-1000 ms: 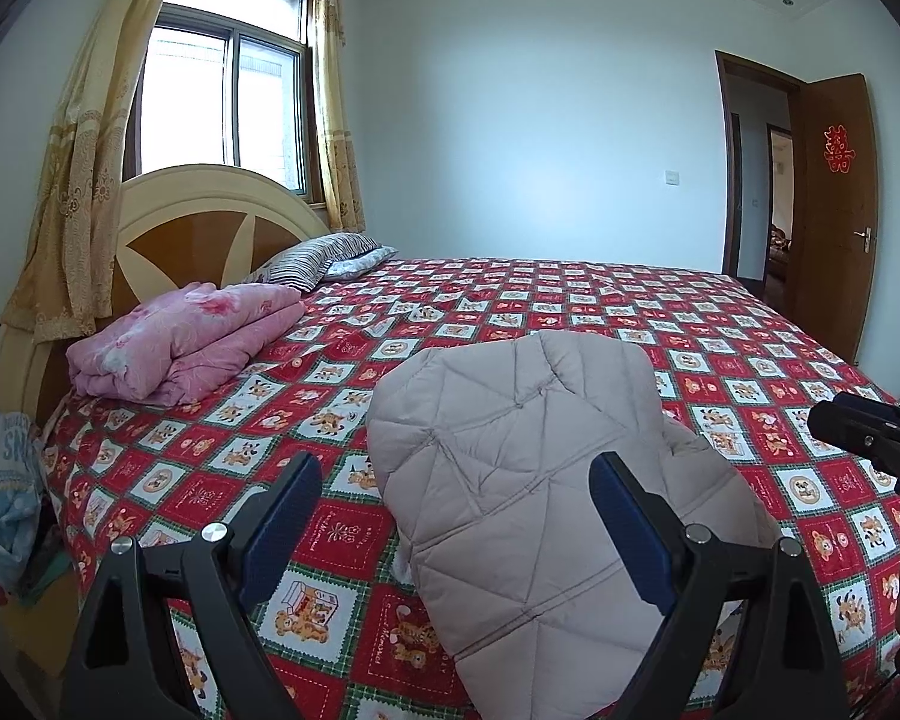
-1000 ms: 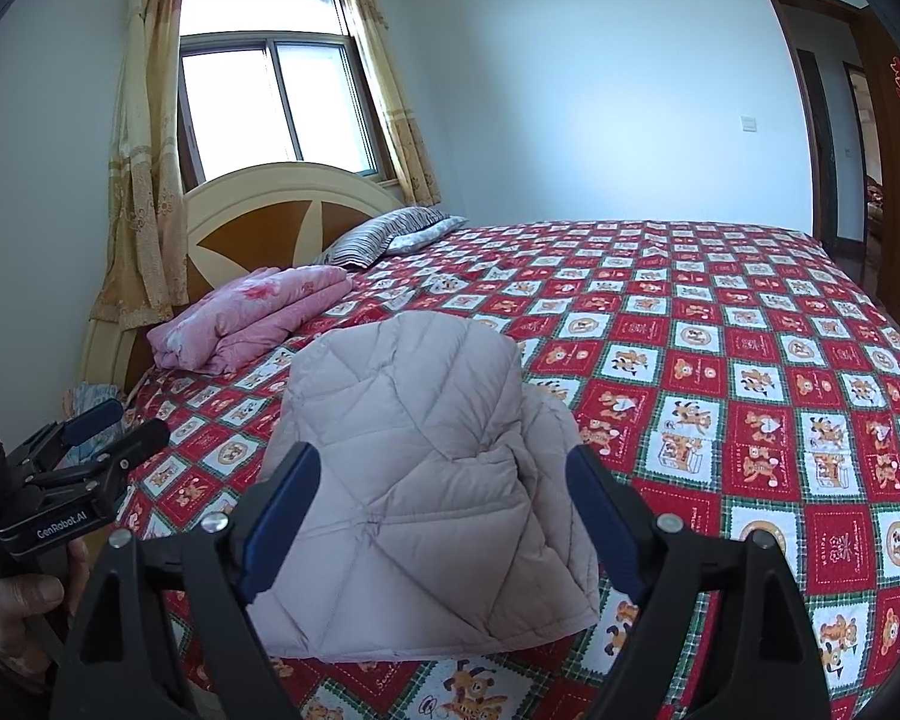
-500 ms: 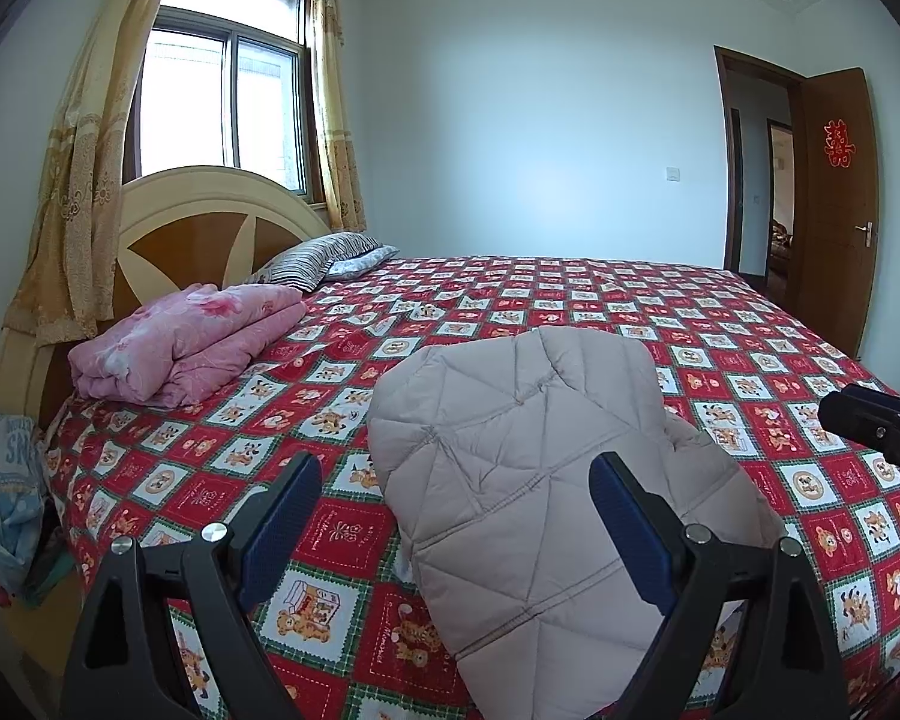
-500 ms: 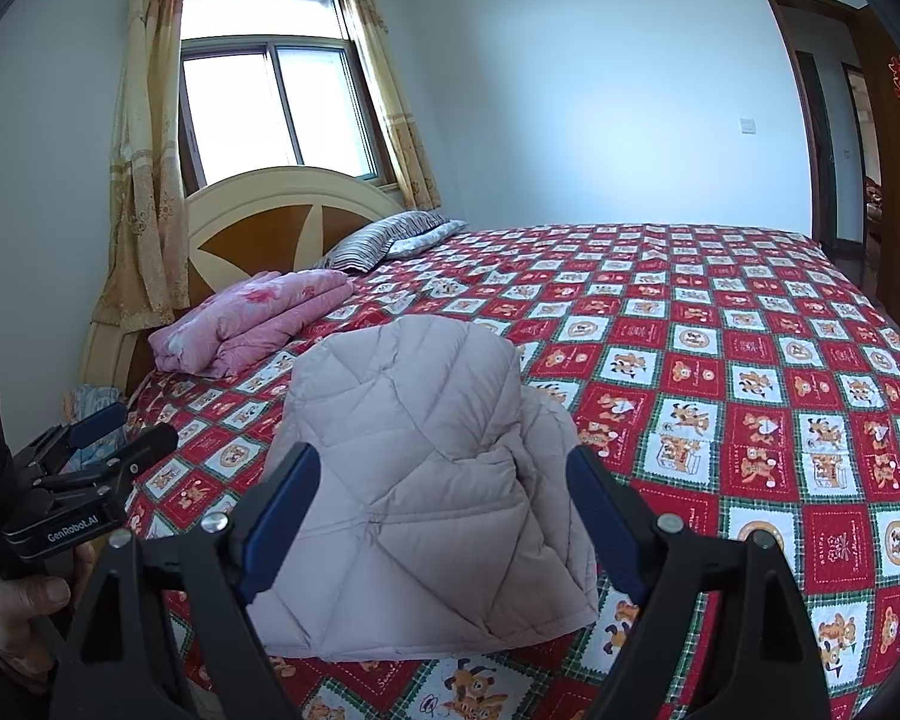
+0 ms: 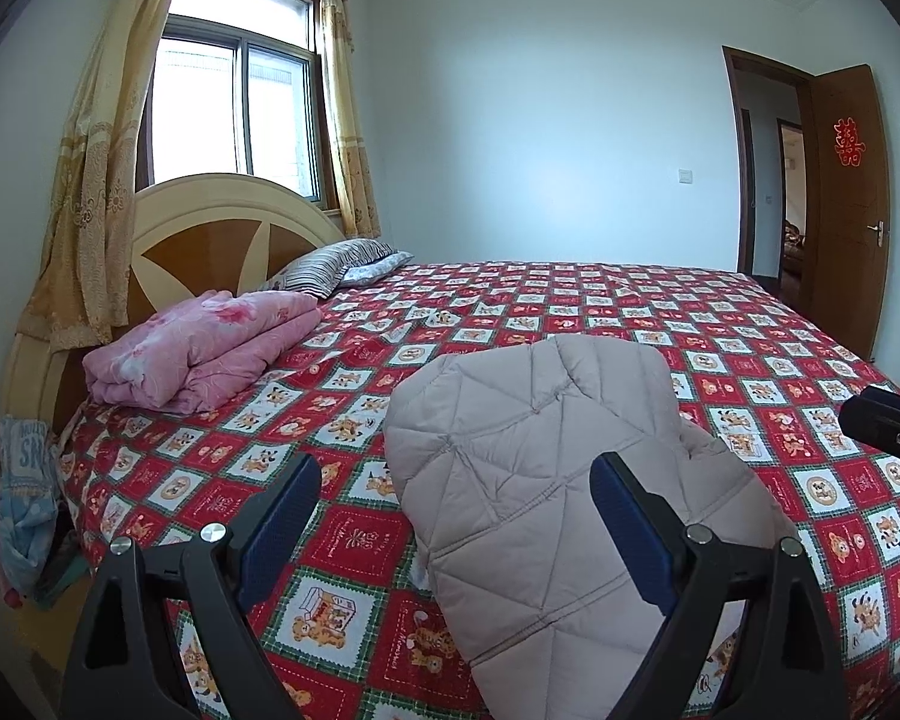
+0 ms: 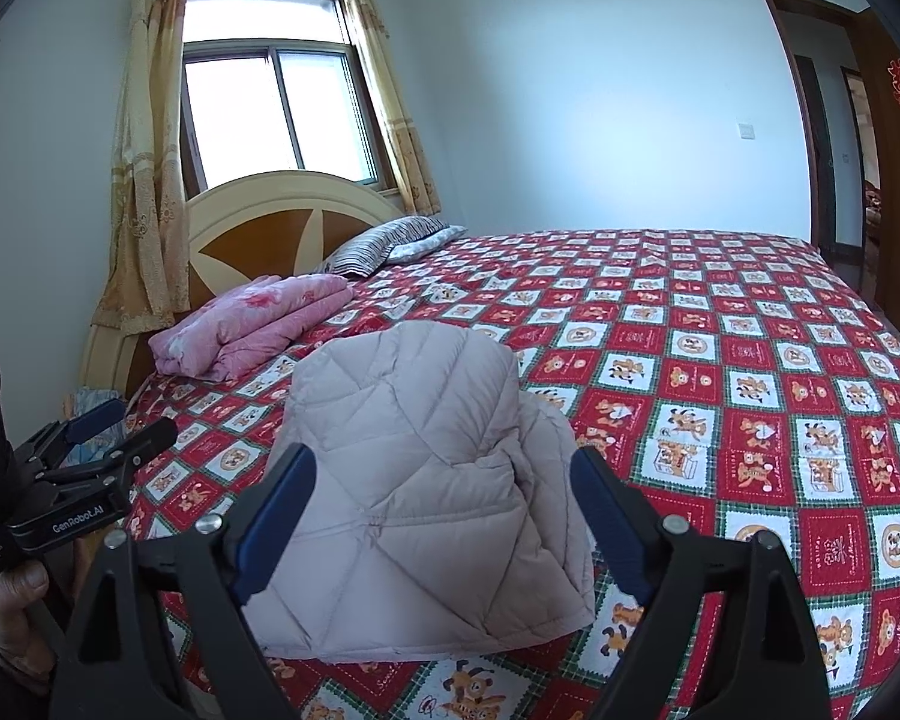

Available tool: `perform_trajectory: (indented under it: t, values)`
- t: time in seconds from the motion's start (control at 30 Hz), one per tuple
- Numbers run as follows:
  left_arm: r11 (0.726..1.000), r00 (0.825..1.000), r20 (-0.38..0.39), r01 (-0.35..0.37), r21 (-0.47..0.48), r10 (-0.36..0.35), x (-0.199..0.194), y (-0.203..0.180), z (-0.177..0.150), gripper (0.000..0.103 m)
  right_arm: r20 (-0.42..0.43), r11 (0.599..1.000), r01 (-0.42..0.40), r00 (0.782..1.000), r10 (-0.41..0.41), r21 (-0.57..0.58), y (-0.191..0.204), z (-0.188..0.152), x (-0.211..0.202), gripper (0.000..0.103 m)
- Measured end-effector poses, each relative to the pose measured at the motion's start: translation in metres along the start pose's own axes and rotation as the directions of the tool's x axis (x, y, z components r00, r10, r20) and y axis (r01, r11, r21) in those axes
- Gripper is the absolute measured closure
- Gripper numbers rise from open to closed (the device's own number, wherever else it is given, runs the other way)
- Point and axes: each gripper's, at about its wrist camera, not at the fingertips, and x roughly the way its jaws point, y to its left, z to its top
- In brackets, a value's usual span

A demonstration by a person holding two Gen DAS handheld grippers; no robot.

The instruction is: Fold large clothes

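A beige quilted jacket (image 5: 528, 420) lies folded into a compact bundle near the front edge of the bed, also in the right wrist view (image 6: 414, 420). My left gripper (image 5: 453, 468) hovers open in front of it, blue pads wide apart and touching nothing. In the right wrist view the left gripper (image 6: 132, 426) shows at the left edge, held by a hand (image 6: 6, 606). My right gripper (image 6: 443, 457) hangs before the jacket with its jaws opening and nothing pressed between them. Its black tip (image 5: 882, 432) pokes in at the right edge of the left wrist view.
The bed carries a red checked cartoon-print cover (image 5: 720, 324). A folded pink quilt (image 5: 210, 348) and striped pillows (image 5: 330, 261) lie by the wooden headboard (image 5: 210, 228). Loose clothes (image 5: 24, 498) hang beside the bed at left. An open brown door (image 5: 846, 204) stands far right.
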Motion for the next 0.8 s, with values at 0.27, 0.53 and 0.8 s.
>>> perform_trajectory:
  t: [0.27,0.53,0.8]
  values:
    - [0.999,0.999,0.033,0.019,-0.028,-0.018,-0.0049,0.0011,0.0021,0.002,0.002,1.0,-0.004,1.0,0.004,-0.007,0.0034,0.0013,-0.0003,0.013]
    - [0.999,1.0,0.021,-0.016,-0.029,0.016,0.0,-0.0025,-0.001,0.001,-0.005,1.0,-0.006,1.0,0.006,-0.005,0.0042,-0.0003,-0.0001,0.013]
    - [1.0,0.999,0.034,-0.028,-0.008,0.028,0.0,-0.0056,-0.0064,0.001,-0.014,1.0,-0.001,1.0,0.001,0.005,0.0013,-0.0049,0.0008,0.012]
